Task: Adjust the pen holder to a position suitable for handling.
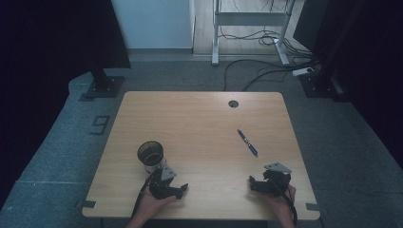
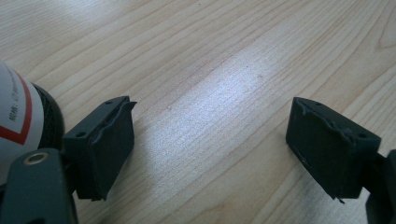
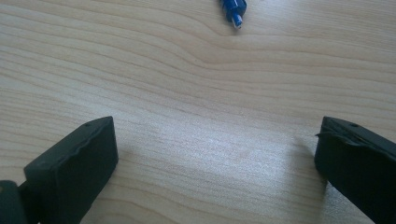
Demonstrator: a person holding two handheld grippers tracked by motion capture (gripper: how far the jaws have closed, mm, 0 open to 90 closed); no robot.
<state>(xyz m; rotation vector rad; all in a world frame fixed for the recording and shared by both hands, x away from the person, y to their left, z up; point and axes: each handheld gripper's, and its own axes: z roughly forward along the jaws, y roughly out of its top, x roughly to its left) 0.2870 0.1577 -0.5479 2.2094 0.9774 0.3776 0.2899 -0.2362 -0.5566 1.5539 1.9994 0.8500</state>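
Grey carpet lies all around your light wooden table (image 1: pixel 204 118). Your black mesh cup (image 1: pixel 150 154) stands near the front left, just beside your left gripper (image 1: pixel 183 189). Your right gripper (image 1: pixel 252 183) rests at the front right. Both have their jaws spread wide with nothing between them. Your blue pen (image 1: pixel 247 142) lies flat, near the right gripper.

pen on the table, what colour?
Blue, with a darker barrel; the pen shows whole in the high view.
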